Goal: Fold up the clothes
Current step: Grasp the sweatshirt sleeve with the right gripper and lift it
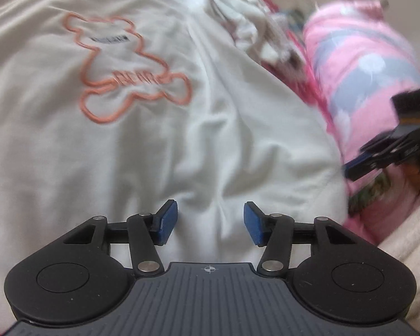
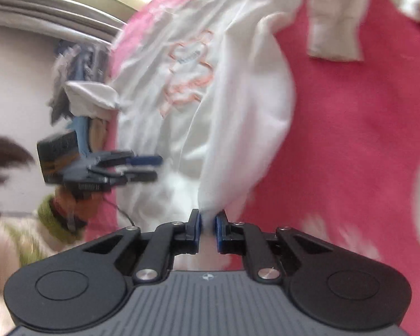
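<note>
- Nearest, right gripper [image 2: 208, 229]: blue pads pressed together, pinching a gathered edge of the white shirt [image 2: 210, 117].
- Left gripper [image 1: 211, 222]: jaws spread, empty, hovering just over the shirt (cloth blurred).
- Shirt lies on the pink bedspread [image 2: 349, 128], long axis running away from the right gripper; orange bear outline [image 1: 128, 67] face up.
- Far end: a sleeve [image 2: 335, 28] flopped across the bedspread.

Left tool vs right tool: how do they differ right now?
The left tool has its pads apart and holds nothing; the right tool is closed on a fold of the white shirt. The left hangs over the shirt; the right pulls a tented corner taut. Both have blue pads.
</note>
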